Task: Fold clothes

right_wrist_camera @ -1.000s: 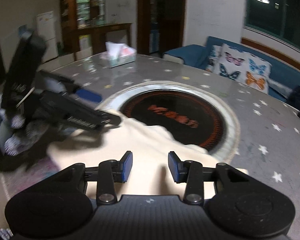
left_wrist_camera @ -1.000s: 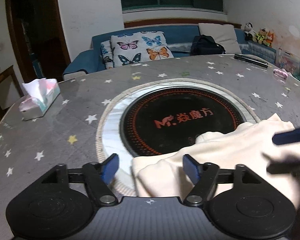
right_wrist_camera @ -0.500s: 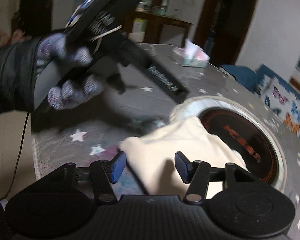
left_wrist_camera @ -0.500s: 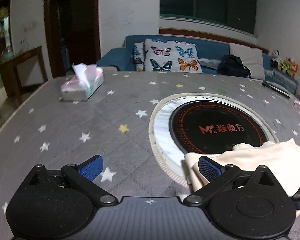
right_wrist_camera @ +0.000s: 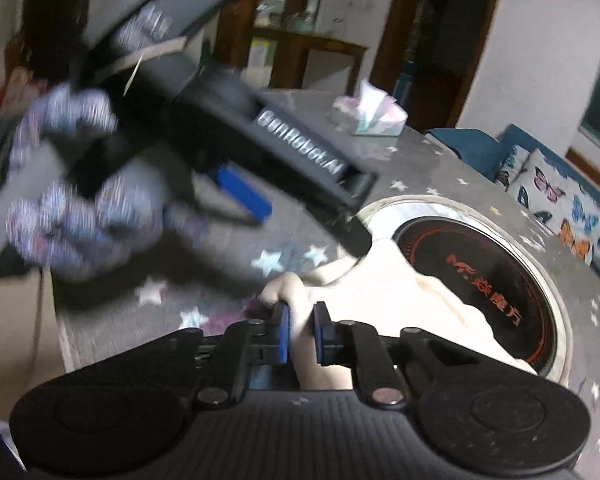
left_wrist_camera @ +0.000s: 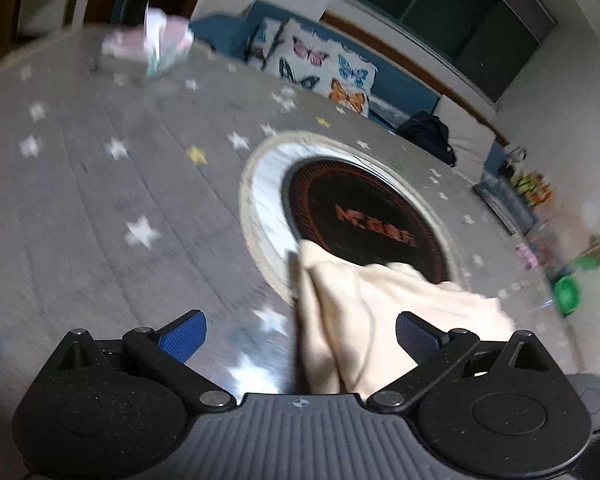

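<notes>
A round table (left_wrist_camera: 100,200) carries everything here, covered with a grey cloth printed with white stars and a few yellow ones. Set into its middle is a black circular cooktop (left_wrist_camera: 364,216) with orange lettering, ringed by a pale marbled band. Taking that cooktop as the landmark: a cream garment (left_wrist_camera: 380,312) lies crumpled over its near edge, spilling from the black surface across the ring onto the grey cloth on the viewer's side. Well beyond the cooktop, toward the far rim of the table, sits a tissue box (left_wrist_camera: 148,48) with a tissue sticking up. Small blurred items lie at the table's edge right of the cooktop.
</notes>
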The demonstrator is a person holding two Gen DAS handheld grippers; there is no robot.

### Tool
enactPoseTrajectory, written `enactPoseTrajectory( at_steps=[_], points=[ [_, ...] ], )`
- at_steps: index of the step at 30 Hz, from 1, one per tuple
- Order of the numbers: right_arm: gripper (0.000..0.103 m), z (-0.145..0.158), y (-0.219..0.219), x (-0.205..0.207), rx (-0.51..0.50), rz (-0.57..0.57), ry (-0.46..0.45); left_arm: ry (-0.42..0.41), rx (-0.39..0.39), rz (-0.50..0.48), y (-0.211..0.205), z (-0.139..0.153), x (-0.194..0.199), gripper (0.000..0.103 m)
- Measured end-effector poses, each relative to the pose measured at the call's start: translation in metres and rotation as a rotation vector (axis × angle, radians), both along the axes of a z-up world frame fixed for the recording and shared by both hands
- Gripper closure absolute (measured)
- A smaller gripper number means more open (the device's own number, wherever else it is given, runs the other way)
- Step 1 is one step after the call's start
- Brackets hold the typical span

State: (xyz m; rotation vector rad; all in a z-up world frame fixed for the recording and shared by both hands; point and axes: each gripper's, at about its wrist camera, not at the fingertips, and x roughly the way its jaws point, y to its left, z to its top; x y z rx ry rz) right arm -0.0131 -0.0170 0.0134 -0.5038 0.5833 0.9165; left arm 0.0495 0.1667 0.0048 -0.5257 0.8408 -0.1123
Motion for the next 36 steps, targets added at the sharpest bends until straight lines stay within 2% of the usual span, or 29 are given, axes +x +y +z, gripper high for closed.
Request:
enactPoseTrajectory(
  at_steps=[4,7,8,9,10,12,15,19,28,33,35,36],
  points=[
    [0.094,0.016,-0.018,0.005,0.073,-0.029,0.025,0.046,-0.119,-0.006,-0.005,-0.005,0.008,0.007],
    [0.095,0.024,-0.029,0.004,0.114,-0.038,0.034,0.072,-0.174,-0.019,-0.012,-0.008,0.014,0.014],
    [0.095,0.026,-0.032,0.003,0.122,-0.035,0.034,0.074,-0.188,-0.022,-0.015,-0.009,0.015,0.021],
    [0.095,0.027,-0.034,0.002,0.127,-0.029,0.032,0.078,-0.201,-0.026,-0.017,-0.010,0.017,0.033],
    [0.095,0.026,-0.036,0.001,0.132,-0.025,0.033,0.083,-0.214,-0.031,-0.020,-0.012,0.018,0.040],
    [0.095,0.024,-0.039,0.000,0.137,-0.016,0.043,0.095,-0.229,-0.039,-0.024,-0.015,0.020,0.074],
    [0.091,0.019,-0.047,-0.003,0.158,-0.013,0.082,0.103,-0.205,-0.031,-0.027,-0.018,0.019,0.084],
    [0.090,0.019,-0.081,0.002,0.206,-0.086,0.114,0.103,-0.185,-0.017,-0.026,-0.020,0.016,0.085],
    [0.087,-0.007,-0.172,0.066,0.184,-0.482,0.135,0.093,-0.161,-0.003,-0.030,-0.019,0.014,0.085],
    [0.086,-0.016,-0.209,0.088,0.265,-0.620,0.166,0.097,-0.147,0.004,-0.032,-0.018,0.016,0.085],
    [0.070,-0.018,-0.218,0.095,0.292,-0.673,0.162,0.096,-0.137,0.005,-0.033,-0.018,0.016,0.085],
    [0.067,-0.019,-0.220,0.098,0.302,-0.683,0.170,0.094,-0.129,0.004,-0.034,-0.017,0.016,0.085]
  ],
)
